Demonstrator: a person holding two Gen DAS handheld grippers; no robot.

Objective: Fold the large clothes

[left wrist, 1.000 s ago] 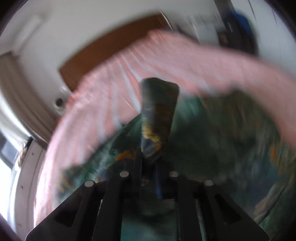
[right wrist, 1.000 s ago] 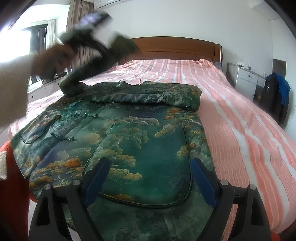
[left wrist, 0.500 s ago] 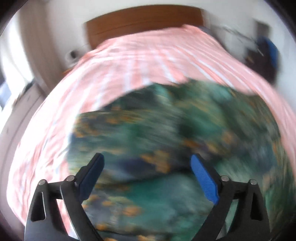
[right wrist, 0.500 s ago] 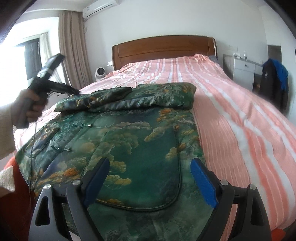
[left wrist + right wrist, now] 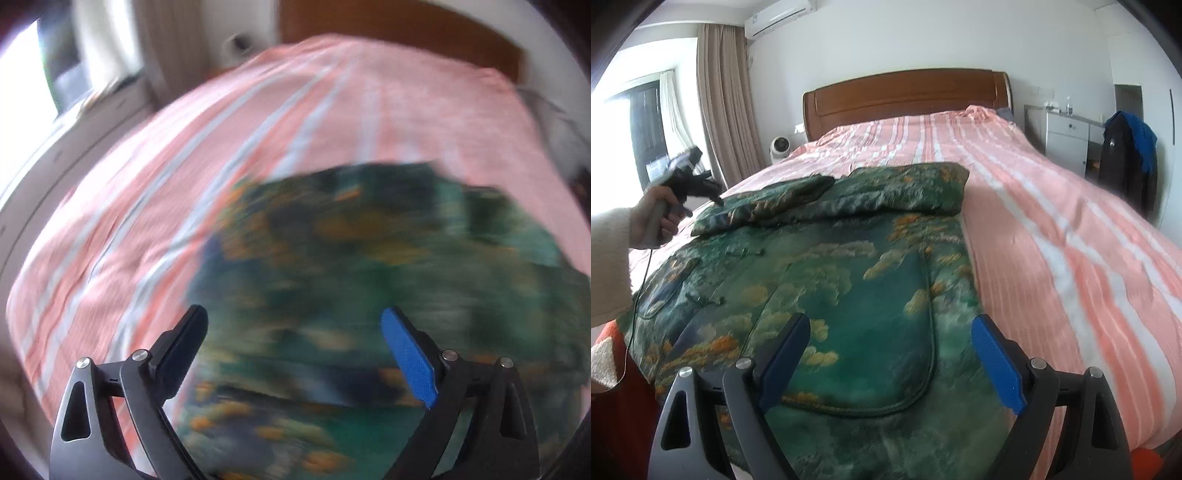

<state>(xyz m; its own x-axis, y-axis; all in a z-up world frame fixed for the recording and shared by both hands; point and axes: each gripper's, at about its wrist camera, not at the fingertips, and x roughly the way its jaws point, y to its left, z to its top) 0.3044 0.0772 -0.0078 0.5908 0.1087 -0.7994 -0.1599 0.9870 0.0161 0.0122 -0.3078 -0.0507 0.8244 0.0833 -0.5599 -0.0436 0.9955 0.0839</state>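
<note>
A large green jacket with orange and white cloud patterns (image 5: 849, 280) lies flat on the pink striped bed (image 5: 1052, 206). Both sleeves are folded across its upper part (image 5: 842, 195). My right gripper (image 5: 890, 354) is open and empty, low over the jacket's hem. My left gripper (image 5: 291, 350) is open and empty above the jacket's left side; its view is blurred, with the jacket (image 5: 369, 277) below it. In the right wrist view the left gripper (image 5: 718, 199) sits in a hand just left of the folded sleeve's end.
A wooden headboard (image 5: 905, 92) closes the far end of the bed. A curtain (image 5: 727, 107) and a window are on the left. A white nightstand (image 5: 1067, 136) and a chair with dark and blue clothes (image 5: 1126, 155) stand on the right.
My left gripper let go of the sleeve, which now lies across the jacket's top, then opened and drew back to the left. My right gripper stayed open and barely moved.
</note>
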